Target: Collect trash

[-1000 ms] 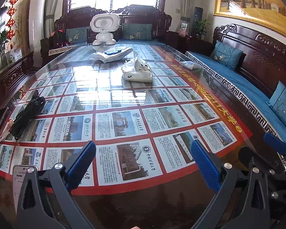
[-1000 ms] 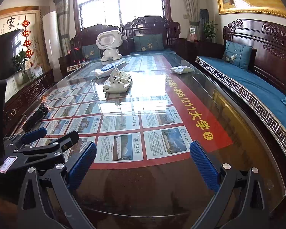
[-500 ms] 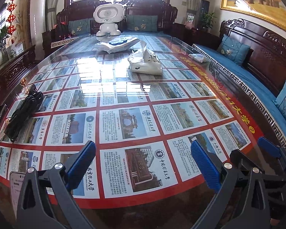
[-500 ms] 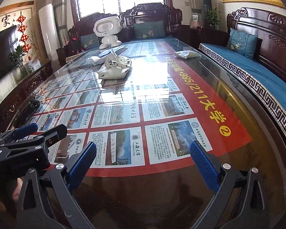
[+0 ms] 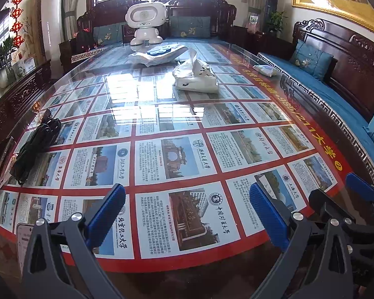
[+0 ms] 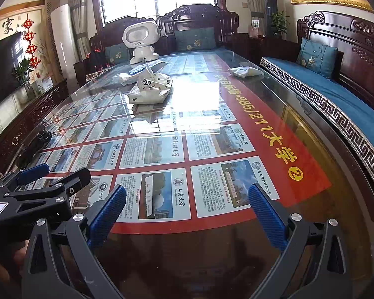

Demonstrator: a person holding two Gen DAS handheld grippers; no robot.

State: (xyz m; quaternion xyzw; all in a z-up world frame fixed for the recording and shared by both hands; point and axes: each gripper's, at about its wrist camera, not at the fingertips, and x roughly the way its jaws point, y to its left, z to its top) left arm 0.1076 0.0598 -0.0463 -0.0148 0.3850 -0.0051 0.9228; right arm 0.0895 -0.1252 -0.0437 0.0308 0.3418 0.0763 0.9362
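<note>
A crumpled white plastic bag with black print (image 5: pixel 195 77) (image 6: pixel 150 88) lies far ahead on the glass-topped table. A flatter white and blue package (image 5: pixel 159 53) (image 6: pixel 131 74) lies behind it. A small white wrapper (image 5: pixel 264 69) (image 6: pixel 245 71) lies near the table's right edge. My left gripper (image 5: pixel 187 214) is open and empty over the near end of the table. My right gripper (image 6: pixel 187 211) is open and empty beside it, to its right. Each gripper shows at the edge of the other's view.
A white toy robot (image 5: pixel 145 22) stands at the table's far end. A black cable bundle (image 5: pixel 35 147) lies at the left edge, a phone (image 5: pixel 25 239) at the near left. Dark carved wooden benches with blue cushions (image 6: pixel 316 57) surround the table.
Both grippers have moved forward over the table toward the white bag, which looks nearer now. Both stay open and empty.
</note>
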